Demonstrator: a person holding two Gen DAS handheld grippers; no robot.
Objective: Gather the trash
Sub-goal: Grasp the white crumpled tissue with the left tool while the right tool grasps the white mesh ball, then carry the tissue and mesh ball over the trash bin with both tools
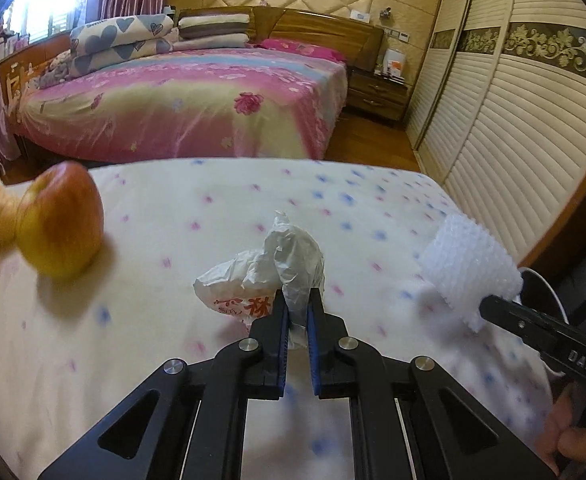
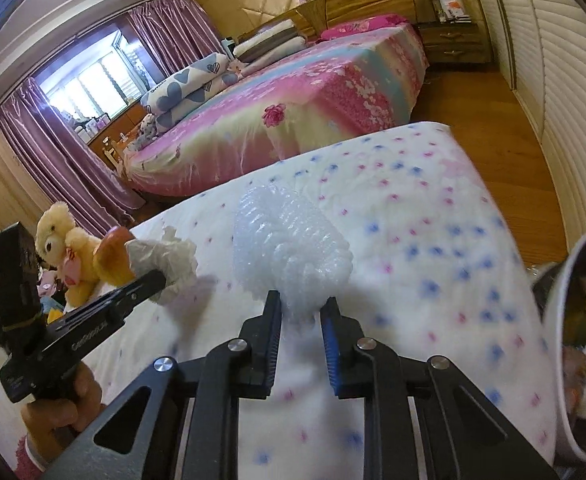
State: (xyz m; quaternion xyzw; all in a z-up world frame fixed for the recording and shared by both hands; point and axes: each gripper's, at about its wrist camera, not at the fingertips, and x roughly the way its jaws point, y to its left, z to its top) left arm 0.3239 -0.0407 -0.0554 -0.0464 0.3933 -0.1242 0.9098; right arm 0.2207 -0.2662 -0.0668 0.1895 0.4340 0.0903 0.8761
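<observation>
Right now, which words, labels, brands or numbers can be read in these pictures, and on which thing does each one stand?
"DAS": white letters on the black side of the right gripper, left wrist view.
Red Chinese characters on the crumpled white plastic bag held in the left gripper: partly hidden, not readable.
Embossed lettering on the left gripper's black body, right wrist view: too blurred.
Orange print on a white item on the wooden nightstand: too small.

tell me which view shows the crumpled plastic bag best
The left wrist view: the crumpled plastic bag sits centre frame, pinched by the left gripper, its red print visible. The right wrist view shows it small, at the left edge, partly hidden by that gripper.
</observation>
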